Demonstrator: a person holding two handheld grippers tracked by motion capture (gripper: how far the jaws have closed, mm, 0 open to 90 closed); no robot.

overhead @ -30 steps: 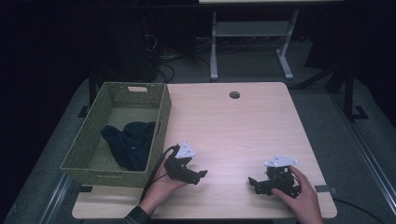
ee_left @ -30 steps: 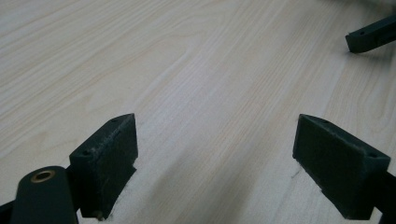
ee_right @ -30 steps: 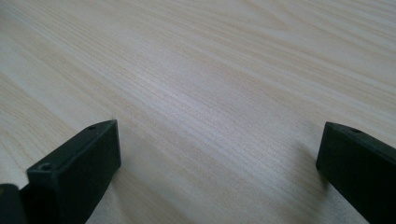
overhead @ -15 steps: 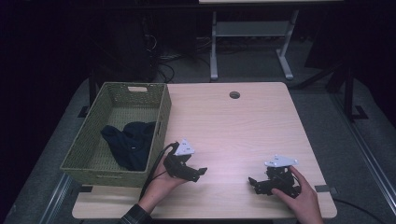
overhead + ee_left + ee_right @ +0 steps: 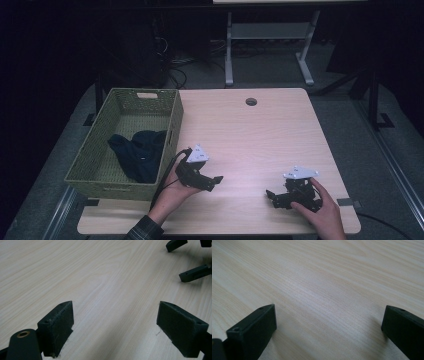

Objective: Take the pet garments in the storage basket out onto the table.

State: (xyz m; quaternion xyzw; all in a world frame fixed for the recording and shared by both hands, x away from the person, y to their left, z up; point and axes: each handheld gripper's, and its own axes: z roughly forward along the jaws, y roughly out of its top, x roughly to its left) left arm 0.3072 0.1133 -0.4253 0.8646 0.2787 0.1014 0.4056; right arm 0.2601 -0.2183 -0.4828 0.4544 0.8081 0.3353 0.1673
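Black two-jaw grippers (image 5: pixel 216 180), grey three-cornered plates, black cable; blocky jaws with small holes; seemingly plaid sleeve (image 5: pixel 145 231).

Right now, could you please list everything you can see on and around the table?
basket: one, green woven, on the table's left edge
cloth: one, dark blue, bunched inside the basket
table: one, light wood, with a round hole near its far edge
stand: one, grey metal, on the floor beyond the table
left gripper: one, black, jaws open, low over bare wood beside the basket
right gripper: one, black, jaws open, near the front right corner
hands: two, one on each gripper
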